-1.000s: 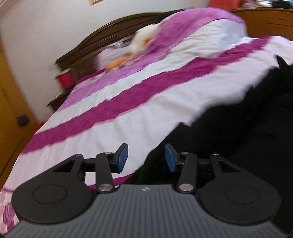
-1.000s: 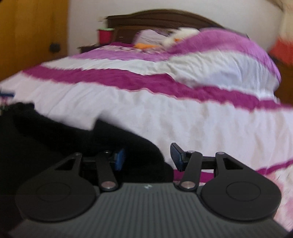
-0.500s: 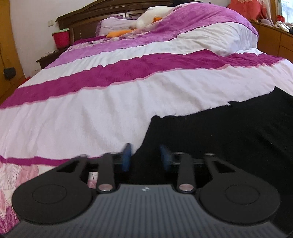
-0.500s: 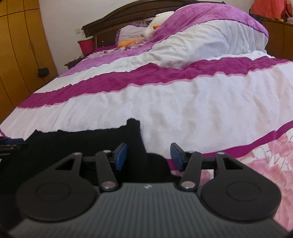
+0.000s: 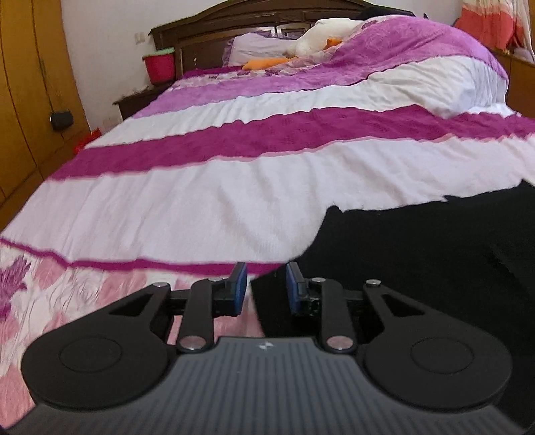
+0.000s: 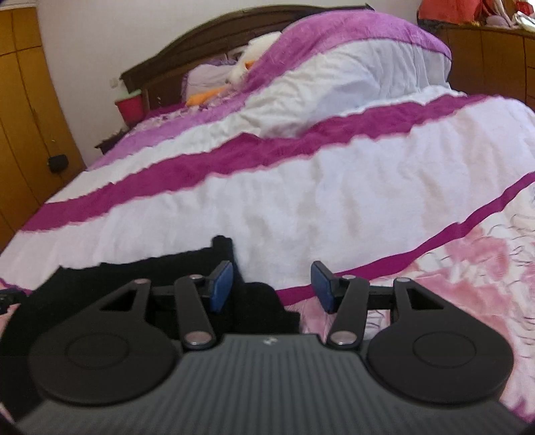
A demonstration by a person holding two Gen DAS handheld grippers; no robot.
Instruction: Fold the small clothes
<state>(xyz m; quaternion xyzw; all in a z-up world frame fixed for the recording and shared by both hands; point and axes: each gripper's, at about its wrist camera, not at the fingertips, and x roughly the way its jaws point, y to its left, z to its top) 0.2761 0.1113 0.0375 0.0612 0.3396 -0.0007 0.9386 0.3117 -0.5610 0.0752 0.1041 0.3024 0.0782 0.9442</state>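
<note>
Holding a gripper in each hand, we look low across the bed from its foot end. Our left gripper has its blue pads a narrow gap apart, and the near left corner of the black garment lies in that gap; we cannot tell whether the pads actually touch the cloth. Our right gripper stands wide, its blue pads well apart, with the garment's near right edge bunched just below and between them, not pinched by either pad. The garment lies flat at the foot of the bed, spread between our two grippers (it fills the lower right of the left view and the lower left of the right view), resting on the bedspread where its pink floral border meets a white band. Beyond it the bedspread runs away in white and magenta stripes. Farther back a folded quilt is heaped on the right side, with a white plush toy and something orange beside a pale pillow. Against the wall stand the dark wooden headboard, a red bucket on the nightstand, and a yellow wooden wardrobe at the left.
</note>
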